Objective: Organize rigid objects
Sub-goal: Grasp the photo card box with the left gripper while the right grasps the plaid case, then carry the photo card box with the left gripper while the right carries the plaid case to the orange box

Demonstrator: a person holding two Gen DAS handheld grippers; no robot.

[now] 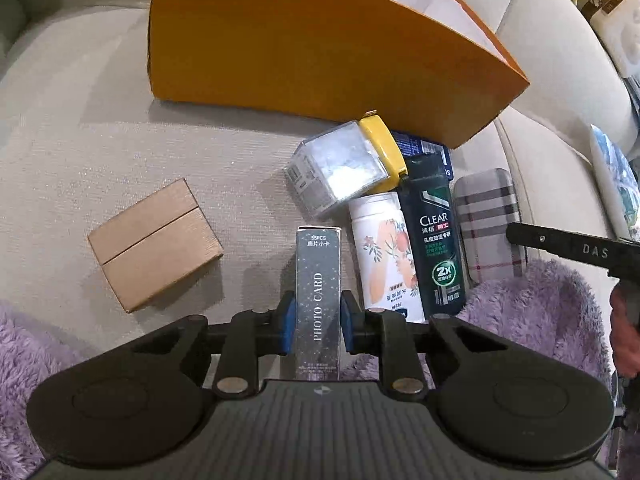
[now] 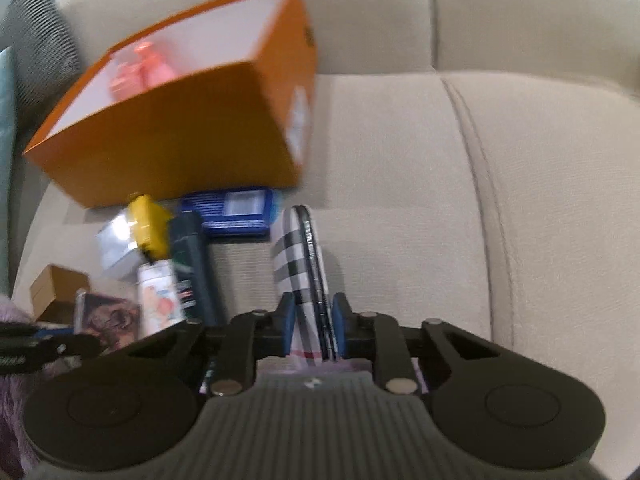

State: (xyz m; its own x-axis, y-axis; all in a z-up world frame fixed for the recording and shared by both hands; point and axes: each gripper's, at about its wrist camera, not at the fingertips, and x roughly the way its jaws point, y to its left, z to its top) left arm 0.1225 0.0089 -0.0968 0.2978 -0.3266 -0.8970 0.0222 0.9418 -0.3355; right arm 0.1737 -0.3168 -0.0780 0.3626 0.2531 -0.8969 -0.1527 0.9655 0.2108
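Note:
My left gripper [image 1: 318, 326] is shut on a dark "PHOTO CARD" box [image 1: 319, 280], held edge-on between its blue pads. My right gripper [image 2: 314, 330] is shut on a plaid case [image 2: 298, 268], also held edge-on; that case shows in the left wrist view [image 1: 486, 220] too. An open orange box [image 1: 304, 52] stands on the beige sofa behind, with pink items inside [image 2: 140, 70]. In front of it lie a clear box with a yellow lid [image 1: 344, 164], a white floral bottle [image 1: 386, 256], a dark green CLEAR bottle [image 1: 436, 236] and a blue packet [image 2: 236, 210].
A small brown cardboard box [image 1: 154, 244] sits on the seat at the left. A purple fluffy blanket [image 1: 536, 300] covers the near edge. The sofa seam [image 2: 480, 184] and cushion stretch to the right. Cushions and a bag [image 1: 612, 20] lie at the far right.

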